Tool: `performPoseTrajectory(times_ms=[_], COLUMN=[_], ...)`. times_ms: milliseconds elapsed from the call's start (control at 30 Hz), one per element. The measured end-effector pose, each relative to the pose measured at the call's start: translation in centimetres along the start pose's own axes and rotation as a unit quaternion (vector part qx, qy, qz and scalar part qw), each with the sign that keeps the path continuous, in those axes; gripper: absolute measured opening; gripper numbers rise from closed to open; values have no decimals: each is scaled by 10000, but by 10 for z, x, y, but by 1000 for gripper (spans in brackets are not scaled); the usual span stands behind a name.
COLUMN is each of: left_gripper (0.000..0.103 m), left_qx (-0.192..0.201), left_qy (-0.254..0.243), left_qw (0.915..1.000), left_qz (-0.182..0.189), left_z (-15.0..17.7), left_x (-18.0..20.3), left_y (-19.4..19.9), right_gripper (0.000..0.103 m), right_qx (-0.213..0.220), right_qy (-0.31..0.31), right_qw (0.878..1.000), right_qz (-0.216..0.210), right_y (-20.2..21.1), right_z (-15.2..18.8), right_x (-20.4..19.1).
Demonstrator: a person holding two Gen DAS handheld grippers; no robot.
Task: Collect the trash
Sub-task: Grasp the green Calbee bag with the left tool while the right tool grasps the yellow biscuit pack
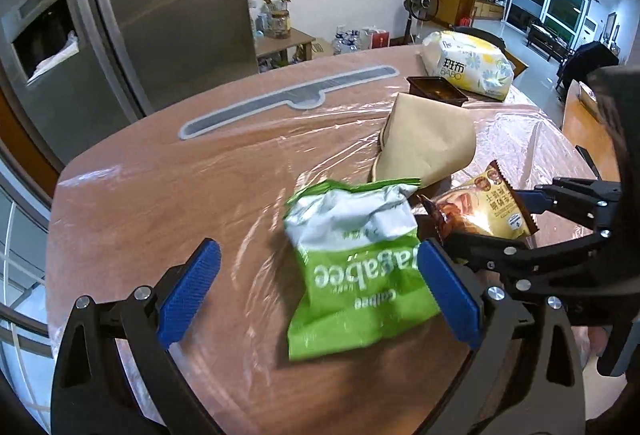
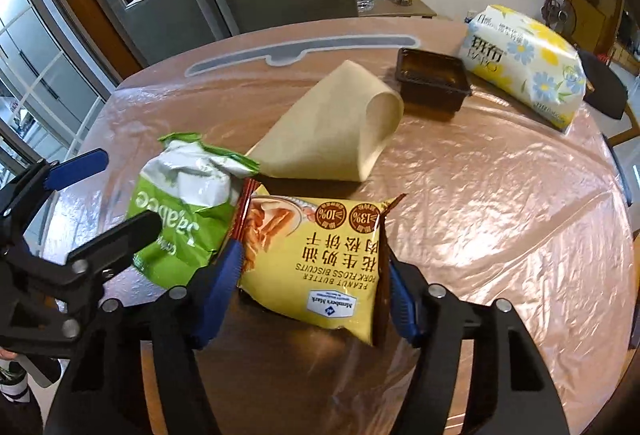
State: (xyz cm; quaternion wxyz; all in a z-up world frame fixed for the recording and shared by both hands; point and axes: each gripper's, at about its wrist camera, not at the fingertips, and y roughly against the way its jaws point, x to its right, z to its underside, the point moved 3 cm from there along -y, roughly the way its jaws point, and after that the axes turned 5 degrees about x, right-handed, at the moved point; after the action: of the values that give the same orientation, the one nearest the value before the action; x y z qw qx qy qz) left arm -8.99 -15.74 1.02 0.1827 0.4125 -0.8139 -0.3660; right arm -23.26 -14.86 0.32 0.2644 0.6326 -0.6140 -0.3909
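**A:** Where do you stand right now?

**B:** Your right gripper (image 2: 312, 287) has its pads on either side of the yellow packet (image 2: 316, 259), touching or nearly touching its edges, so you look about to clamp. (I can't tell whether it bears any real pressure yet.) The packet sits on the table (image 2: 500, 195) just in front of the paper cone (image 2: 332, 131).

**A:** And the left one?

**B:** Your left gripper (image 1: 318, 287) is spread wide and holds nothing. The green bag (image 1: 356, 267) lies between its fingers, hard against the right pad and well clear of the left one. The bag sits just left of the cone's point, its torn mouth toward the cone.

**A:** How do you do this step well?

**B:** Close the right gripper across the packet's flat middle, not the crimped seam, since glossy film probably slips. Squeeze until the film buckles a little, then lift straight up.

**A:** Anything to watch?

**B:** The packet's corner overlaps the green bag, and your two grippers sit close together on the near side of the cone. Shift the left gripper so the bag is centred before you close, or it may pinch only one edge and drag the bag across the plastic cover. The brown tray (image 2: 432, 79) and the tissue pack (image 2: 524, 63) lie beyond the cone, well apart from all this.
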Motion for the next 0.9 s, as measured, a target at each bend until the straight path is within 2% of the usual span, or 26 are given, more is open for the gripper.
performPoseTrajectory(times_ms=[133, 367, 433, 500, 600, 900], left_gripper=[99, 99, 96, 81, 74, 70], left_qx=[-81, -303, -335, -418, -396, -247], left_qy=[78, 213, 222, 208, 144, 192], left_qw=[9998, 9979, 9973, 9968, 9968, 9981], left_qz=[170, 528, 608, 651, 678, 530], left_z=[-4, -2, -1, 1, 3, 7], left_x=[-1, -2, -1, 0, 2, -2], left_y=[-12, -28, -30, -33, -33, -21], right_gripper=[61, 61, 60, 57, 56, 55], right_qx=[44, 63, 96, 125, 183, 306], right_qy=[26, 8, 46, 48, 64, 82], right_qw=[10000, 9999, 9999, 9996, 9994, 9990], right_qz=[68, -79, -130, -235, -302, -320], right_y=[-1, -2, -1, 1, 2, 9], right_z=[-6, -7, -6, -5, -4, 1], right_x=[7, 15, 15, 15, 14, 16])
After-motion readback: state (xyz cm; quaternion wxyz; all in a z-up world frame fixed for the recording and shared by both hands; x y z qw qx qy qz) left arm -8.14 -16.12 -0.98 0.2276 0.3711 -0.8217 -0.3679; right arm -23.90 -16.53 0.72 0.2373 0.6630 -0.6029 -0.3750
